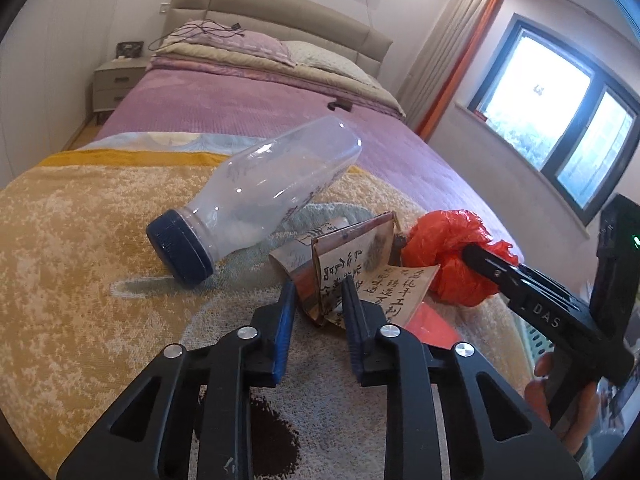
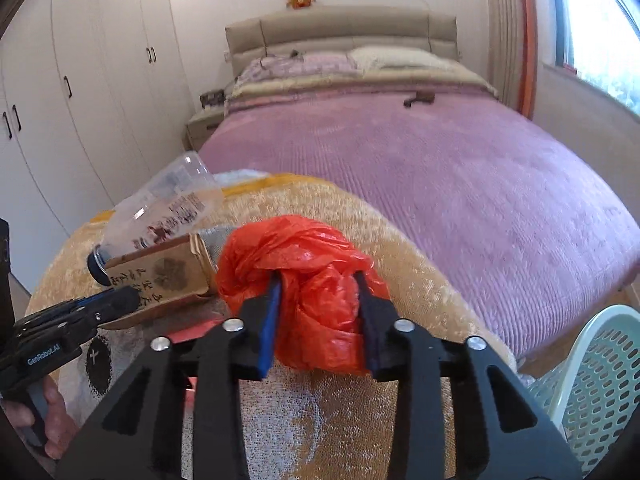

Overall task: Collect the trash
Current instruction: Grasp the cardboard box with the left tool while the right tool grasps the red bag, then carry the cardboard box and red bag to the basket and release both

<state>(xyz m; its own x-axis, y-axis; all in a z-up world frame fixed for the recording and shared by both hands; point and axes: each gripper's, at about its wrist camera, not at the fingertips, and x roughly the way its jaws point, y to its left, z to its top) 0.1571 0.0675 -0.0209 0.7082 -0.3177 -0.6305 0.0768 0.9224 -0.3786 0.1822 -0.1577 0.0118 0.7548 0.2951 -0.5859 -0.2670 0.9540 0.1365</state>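
- The crumpled red plastic bag is being clenched by the right gripper; it should be lifted straight toward the basket.
- The folded paper carton is being straddled by the left gripper, fingers parted, not yet closed.

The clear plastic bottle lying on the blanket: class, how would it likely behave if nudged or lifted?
The plastic bottle lies on its side, so a sideways nudge would probably roll it. It looks nearly empty, hence likely light. Its smooth, glossy wall may slip or dent between fingers.

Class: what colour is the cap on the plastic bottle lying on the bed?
Dark navy blue. The cap of the clear bottle shows best in the left wrist view.
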